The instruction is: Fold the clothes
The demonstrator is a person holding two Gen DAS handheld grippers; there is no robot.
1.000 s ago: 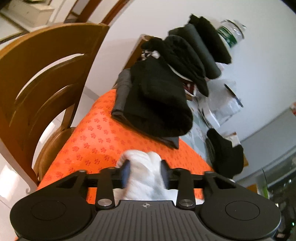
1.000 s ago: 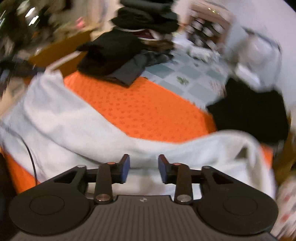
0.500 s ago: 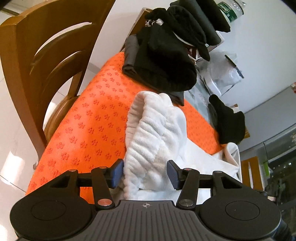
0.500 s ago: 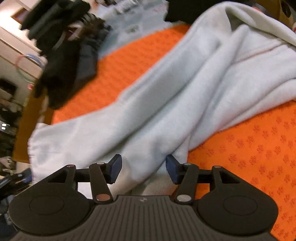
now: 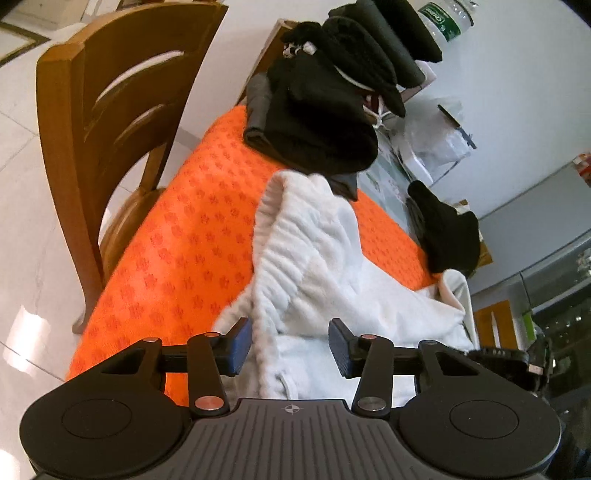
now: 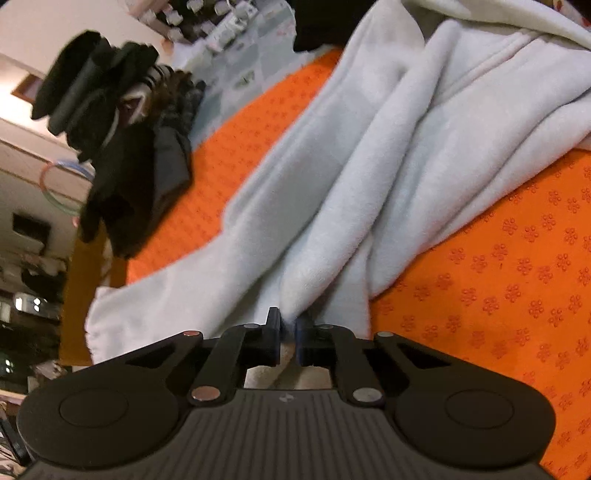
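Observation:
A white fleece garment (image 5: pixel 314 258) lies crumpled on the orange mat (image 5: pixel 177 236); its ribbed hem runs toward my left gripper. My left gripper (image 5: pixel 290 345) is open, its fingers either side of the white cloth without pinching it. In the right wrist view the same white garment (image 6: pixel 369 166) spreads across the orange mat (image 6: pixel 517 277) in long folds. My right gripper (image 6: pixel 287 332) is shut on a fold of the white garment at its near edge.
A pile of black folded clothes (image 5: pixel 325 110) sits at the mat's far end, seen also as a dark pile (image 6: pixel 122 147). Another black garment (image 5: pixel 447 229) lies at the right. A wooden chair (image 5: pixel 110 129) stands left of the table. A water bottle (image 5: pixel 447 18) stands behind the pile.
My left gripper let go of the white garment and opened, and the cloth dropped onto the mat. My right gripper swung down to the garment's edge and shut on a fold.

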